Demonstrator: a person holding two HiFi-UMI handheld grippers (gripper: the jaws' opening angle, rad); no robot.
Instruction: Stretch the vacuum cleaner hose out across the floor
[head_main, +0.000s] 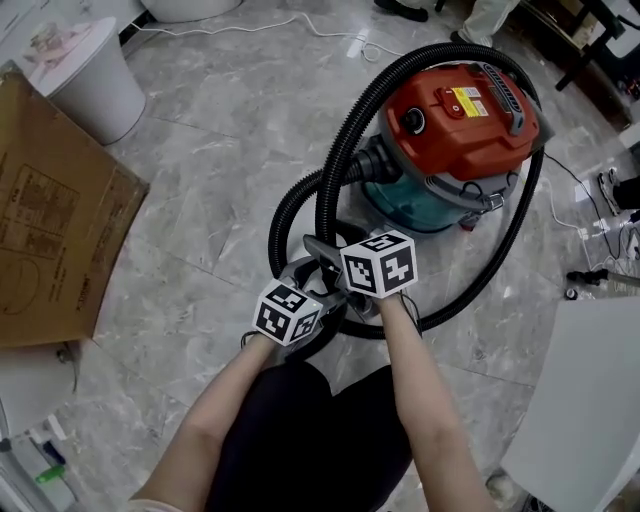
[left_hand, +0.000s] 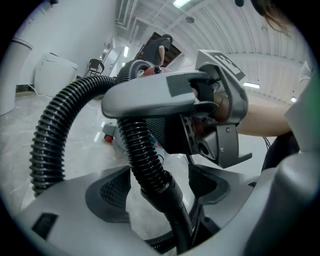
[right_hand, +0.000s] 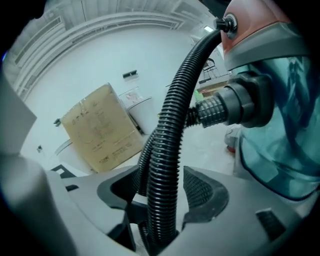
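Observation:
A red and teal vacuum cleaner (head_main: 460, 120) stands on the marble floor, its black ribbed hose (head_main: 345, 140) looped around it and coiled in front. Both grippers meet at the coil's near side. My left gripper (head_main: 316, 278) straddles the hose (left_hand: 145, 155) just above its smooth black cuff, with gaps on both sides; the left gripper (left_hand: 157, 187) is open. My right gripper (head_main: 322, 250) sits beside it, also open (right_hand: 160, 195), with a ribbed stretch of hose (right_hand: 167, 145) running up between its jaws close to the right-hand pad. The hose joins the vacuum body (right_hand: 280, 140).
A flattened cardboard box (head_main: 50, 220) lies at the left, with a white bin (head_main: 90, 80) behind it. A white cable (head_main: 300, 25) trails across the far floor. A white board (head_main: 590, 400) and loose wires (head_main: 610, 220) sit at the right.

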